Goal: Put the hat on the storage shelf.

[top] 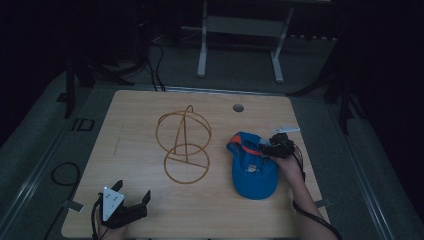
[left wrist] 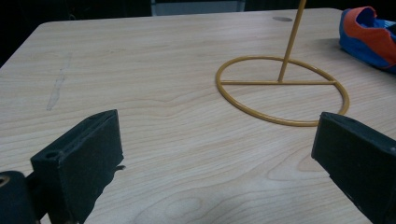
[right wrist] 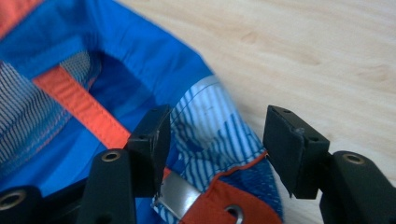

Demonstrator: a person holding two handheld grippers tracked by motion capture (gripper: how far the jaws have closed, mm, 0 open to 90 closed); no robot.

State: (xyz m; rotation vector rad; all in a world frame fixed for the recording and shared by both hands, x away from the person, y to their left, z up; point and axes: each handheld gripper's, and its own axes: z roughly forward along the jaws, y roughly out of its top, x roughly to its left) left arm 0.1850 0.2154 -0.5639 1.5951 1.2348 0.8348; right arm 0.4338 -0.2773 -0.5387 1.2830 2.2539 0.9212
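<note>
A blue cap [top: 252,175] with orange trim lies upside down at the right of the wooden table [top: 130,125]. My right gripper [top: 266,148] sits at the cap's far edge, open. In the right gripper view its jaws straddle the cap's striped blue-and-white rim fabric [right wrist: 210,126], beside an orange strap [right wrist: 84,105] and a metal buckle [right wrist: 180,191]; the gripper [right wrist: 215,144] is not pinching. A gold wire stand [top: 184,145] with a round base ring [left wrist: 280,88] stands mid-table. My left gripper [top: 133,190] rests open near the front left edge, its jaws wide apart [left wrist: 215,158] facing the ring and the cap [left wrist: 369,32].
A round cable hole [top: 238,107] is in the table's far side. A white table frame [top: 240,40] stands on the floor behind. Cables [top: 65,175] lie on the floor at the left.
</note>
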